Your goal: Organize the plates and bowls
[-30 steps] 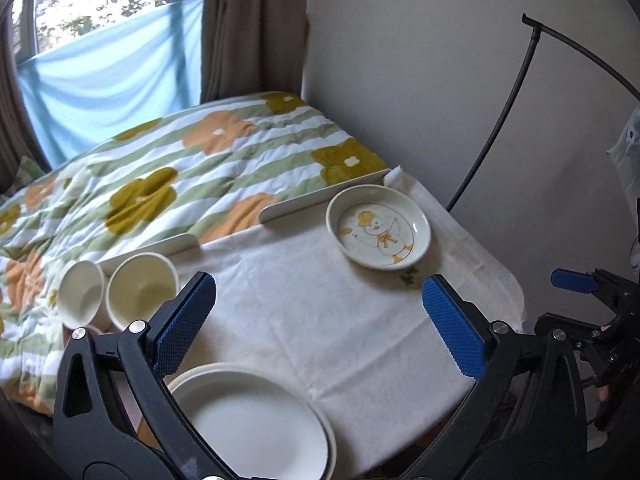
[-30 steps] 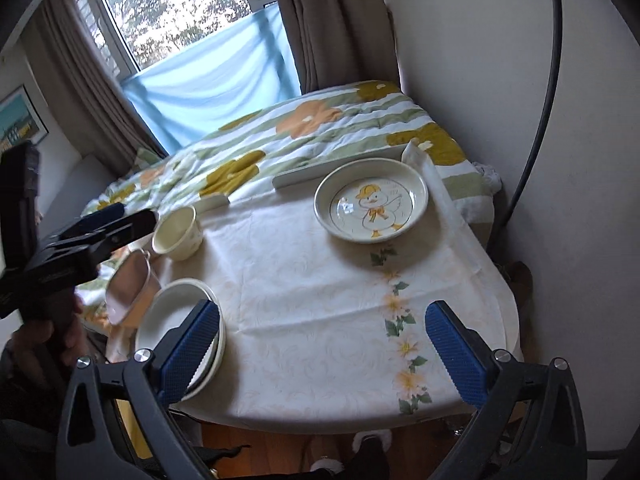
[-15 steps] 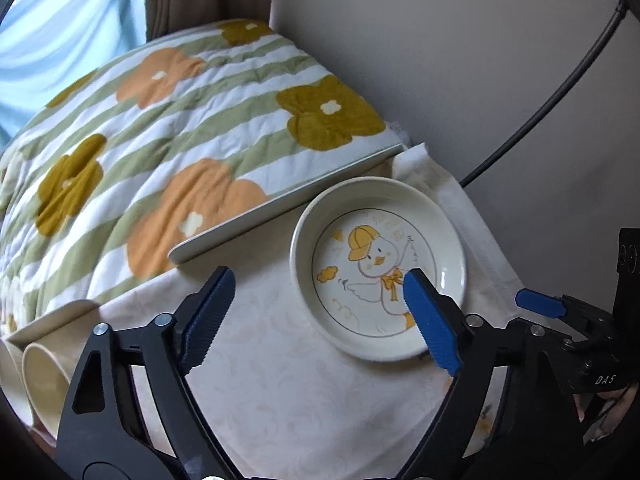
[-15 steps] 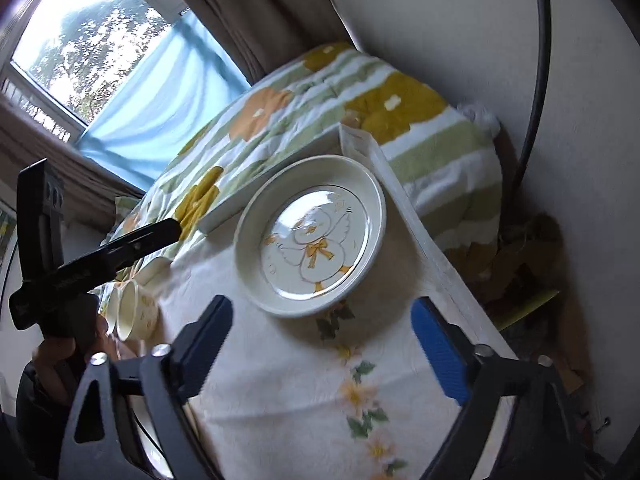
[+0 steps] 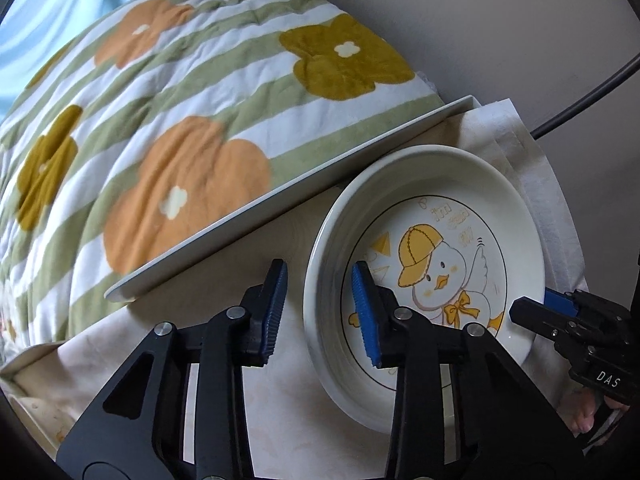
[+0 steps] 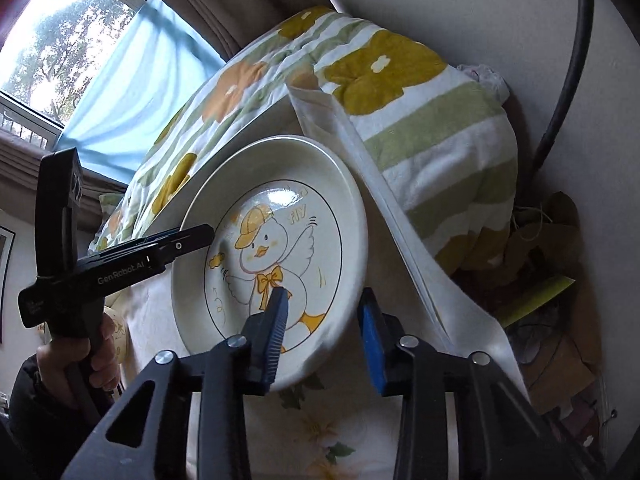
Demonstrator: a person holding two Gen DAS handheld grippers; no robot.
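A cream deep plate with a yellow-capped duck picture [image 5: 448, 264] lies on the white tablecloth [image 5: 288, 412] at the table's far corner; it also shows in the right wrist view [image 6: 280, 240]. My left gripper [image 5: 320, 312] straddles the plate's left rim, one finger outside and one inside, half closed with a gap to the rim. My right gripper [image 6: 324, 328] straddles the opposite rim the same way, pads apart from the rim. The left gripper shows in the right wrist view [image 6: 120, 264] at the plate's left edge. The right gripper's tip shows in the left wrist view [image 5: 560, 308].
A flowered quilt in green, orange and mustard [image 5: 168, 120] lies on the bed just beyond the table's raised white edge [image 5: 280, 204]. A wall [image 5: 500, 20] and a black cable [image 6: 568, 64] stand to the right. Clutter lies on the floor [image 6: 552, 280] below the corner.
Both grippers moved in from across the table to the duck plate and narrowed their jaws around its opposite rims. The other bowls and the plain plate have left both views.
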